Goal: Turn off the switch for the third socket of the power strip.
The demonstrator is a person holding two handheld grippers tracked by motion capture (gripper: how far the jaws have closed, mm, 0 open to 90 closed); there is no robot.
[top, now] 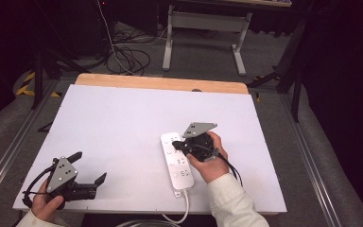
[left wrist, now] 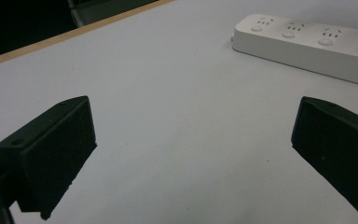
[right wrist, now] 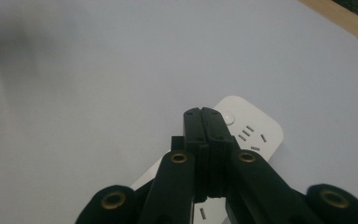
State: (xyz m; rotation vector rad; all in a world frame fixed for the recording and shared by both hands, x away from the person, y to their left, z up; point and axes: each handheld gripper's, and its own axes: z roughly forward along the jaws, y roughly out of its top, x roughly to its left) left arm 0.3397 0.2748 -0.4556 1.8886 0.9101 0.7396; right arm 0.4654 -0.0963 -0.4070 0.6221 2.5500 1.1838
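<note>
White worktop (top: pixel 123 123) carries a white plastic four-socket power strip (top: pixel 177 161) near its front edge. Right gripper (right wrist: pixel 207 114), fingers pressed together, hovers above its far-end switch, seemingly not yet pressed. Left gripper (top: pixel 87 170) waits aside, fingers spread, empty.

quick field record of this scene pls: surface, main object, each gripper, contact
surface: white table top with a wooden far edge
main object: white power strip, lying flat, cord running off the near edge
right gripper: shut with nothing between its fingers, tip above the far end of the power strip near a round button
left gripper: open, empty, low over bare table at the near left
contact: cannot tell whether the right gripper's tip touches the strip
</note>
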